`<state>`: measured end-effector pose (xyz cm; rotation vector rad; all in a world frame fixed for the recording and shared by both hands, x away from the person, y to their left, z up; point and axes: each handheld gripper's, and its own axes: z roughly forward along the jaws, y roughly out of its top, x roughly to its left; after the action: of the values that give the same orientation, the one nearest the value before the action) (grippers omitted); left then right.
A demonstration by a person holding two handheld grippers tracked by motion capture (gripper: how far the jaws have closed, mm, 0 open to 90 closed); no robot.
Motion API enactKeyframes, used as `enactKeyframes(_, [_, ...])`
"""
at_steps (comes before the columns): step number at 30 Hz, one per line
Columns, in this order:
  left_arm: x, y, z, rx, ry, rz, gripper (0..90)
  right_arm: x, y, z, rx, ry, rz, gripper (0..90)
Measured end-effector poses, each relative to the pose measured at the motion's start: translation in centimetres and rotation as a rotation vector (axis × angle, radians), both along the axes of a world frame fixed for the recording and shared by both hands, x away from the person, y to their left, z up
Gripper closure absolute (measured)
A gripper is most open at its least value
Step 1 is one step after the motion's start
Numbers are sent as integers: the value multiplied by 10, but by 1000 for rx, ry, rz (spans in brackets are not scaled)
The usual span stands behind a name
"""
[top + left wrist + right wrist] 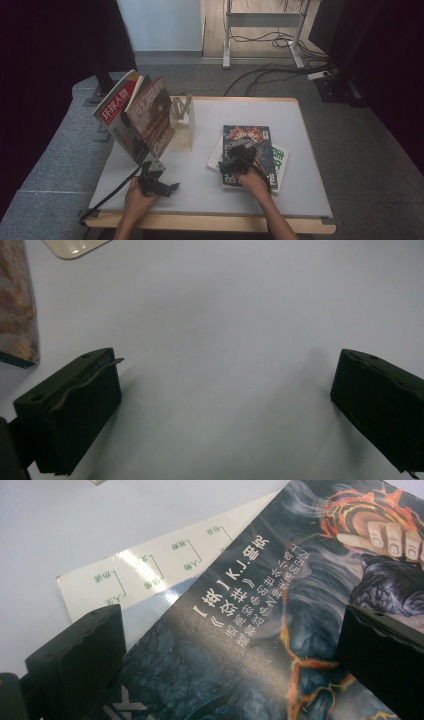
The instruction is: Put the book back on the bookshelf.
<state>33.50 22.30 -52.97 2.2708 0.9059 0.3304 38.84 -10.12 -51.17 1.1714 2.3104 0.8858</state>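
Nearest to us, our left gripper (161,184) rests low over the bare white table (200,185), its jaws spread wide with nothing between them; in the left gripper view we see plain tabletop between the pads. Our right gripper (239,159) hangs just above the dark magazine (248,150), jaws likewise apart and straddling its cover without pinching it. In the right gripper view the dark cover (280,625) runs under both jaws, and to their left the pale magazine (135,580) peeps out from beneath it.

Beyond our left gripper, two magazines already lean upright against the wooden stand (182,120): the red-covered one (116,107) on the far side and the brown-covered one (152,117) in front of it.

We judge the work about half done: two magazines are shelved, and two lie flat in a stack under our right gripper. The dark top one has yet to be gripped, lifted and stood by the others, then the pale one.
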Motion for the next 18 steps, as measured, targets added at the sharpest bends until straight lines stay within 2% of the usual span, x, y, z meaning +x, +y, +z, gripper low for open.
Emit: enactKeyframes(18, [0, 0, 0, 0, 0, 1, 0, -23, -37, 0, 5, 1, 44, 0])
